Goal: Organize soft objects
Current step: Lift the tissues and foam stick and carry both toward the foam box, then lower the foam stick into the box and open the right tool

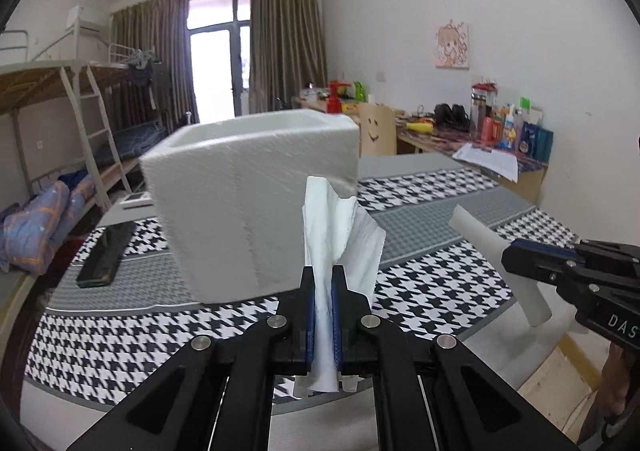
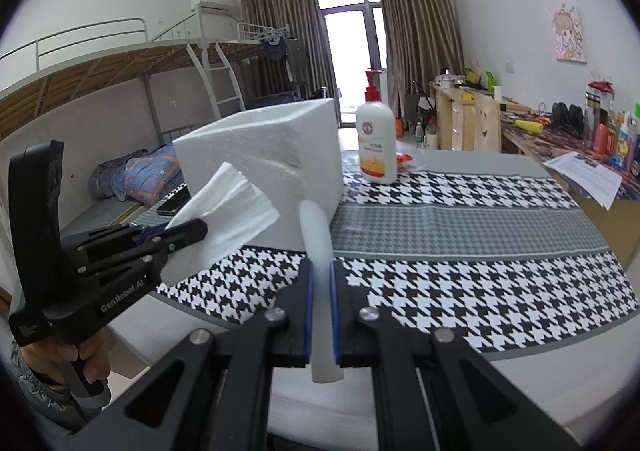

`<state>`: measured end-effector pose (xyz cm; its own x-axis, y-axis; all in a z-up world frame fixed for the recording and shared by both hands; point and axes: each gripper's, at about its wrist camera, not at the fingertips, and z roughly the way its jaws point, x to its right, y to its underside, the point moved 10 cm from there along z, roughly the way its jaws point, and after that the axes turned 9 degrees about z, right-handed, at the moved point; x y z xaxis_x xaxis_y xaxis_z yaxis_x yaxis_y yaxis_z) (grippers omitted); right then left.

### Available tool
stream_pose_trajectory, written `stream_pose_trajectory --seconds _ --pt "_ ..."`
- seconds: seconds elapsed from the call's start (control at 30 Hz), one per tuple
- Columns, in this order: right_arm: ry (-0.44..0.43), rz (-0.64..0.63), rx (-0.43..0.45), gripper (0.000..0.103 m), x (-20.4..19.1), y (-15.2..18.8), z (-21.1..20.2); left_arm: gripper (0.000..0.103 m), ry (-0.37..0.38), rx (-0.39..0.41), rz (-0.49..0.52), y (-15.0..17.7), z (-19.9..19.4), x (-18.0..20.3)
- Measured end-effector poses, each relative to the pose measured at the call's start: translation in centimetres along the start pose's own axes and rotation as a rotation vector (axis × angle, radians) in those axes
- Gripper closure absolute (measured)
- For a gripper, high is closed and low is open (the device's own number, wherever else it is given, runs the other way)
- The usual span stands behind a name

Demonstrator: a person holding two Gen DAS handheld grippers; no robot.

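Pinched in left claw [image 1: 323, 283]: crumpled tissue [image 1: 340, 227], held above surface [image 1: 440, 219] near foam box [image 1: 252, 203]. Right claw [image 2: 320, 283] clamped on foam stick [image 2: 318, 247]. Risk: tissue tears/slips w/ a quick tug, being flimsy.

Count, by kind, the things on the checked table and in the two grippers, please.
White foam box: 1
Tissue, in left gripper: 1
White foam strip, in right gripper: 1
Lotion bottle: 1
Black phone: 1
Total: 5

Daylight glares through the balcony door [image 1: 212, 63]; fisheye edges bend and darken, the foam box [image 1: 248, 203] motion-blurred.
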<state>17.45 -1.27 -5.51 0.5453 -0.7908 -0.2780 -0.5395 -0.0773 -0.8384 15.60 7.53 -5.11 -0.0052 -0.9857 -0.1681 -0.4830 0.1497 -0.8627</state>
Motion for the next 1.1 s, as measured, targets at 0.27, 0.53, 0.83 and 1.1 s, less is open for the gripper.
stream_pose_trajectory --seconds 0.27,0.53,0.83,1.1 --pt "-0.043 -0.059 0.0 0.093 -2.9 -0.2 0.7 0.096 -0.057 0.035 -0.033 -0.1 -2.1 -2.7" --pt "-0.088 -0.103 -0.006 0.093 -5.9 -0.3 1.3 0.096 -0.109 0.052 -0.073 0.6 -3.8 -5.4" --pt "-0.105 -0.122 0.0 0.093 -7.4 -1.1 1.5 0.096 -0.13 0.07 -0.088 0.6 -4.9 -7.0" --pt "-0.097 -0.115 0.012 0.093 -7.4 -2.4 1.6 0.096 -0.122 0.084 -0.083 -0.9 -4.9 -7.9"
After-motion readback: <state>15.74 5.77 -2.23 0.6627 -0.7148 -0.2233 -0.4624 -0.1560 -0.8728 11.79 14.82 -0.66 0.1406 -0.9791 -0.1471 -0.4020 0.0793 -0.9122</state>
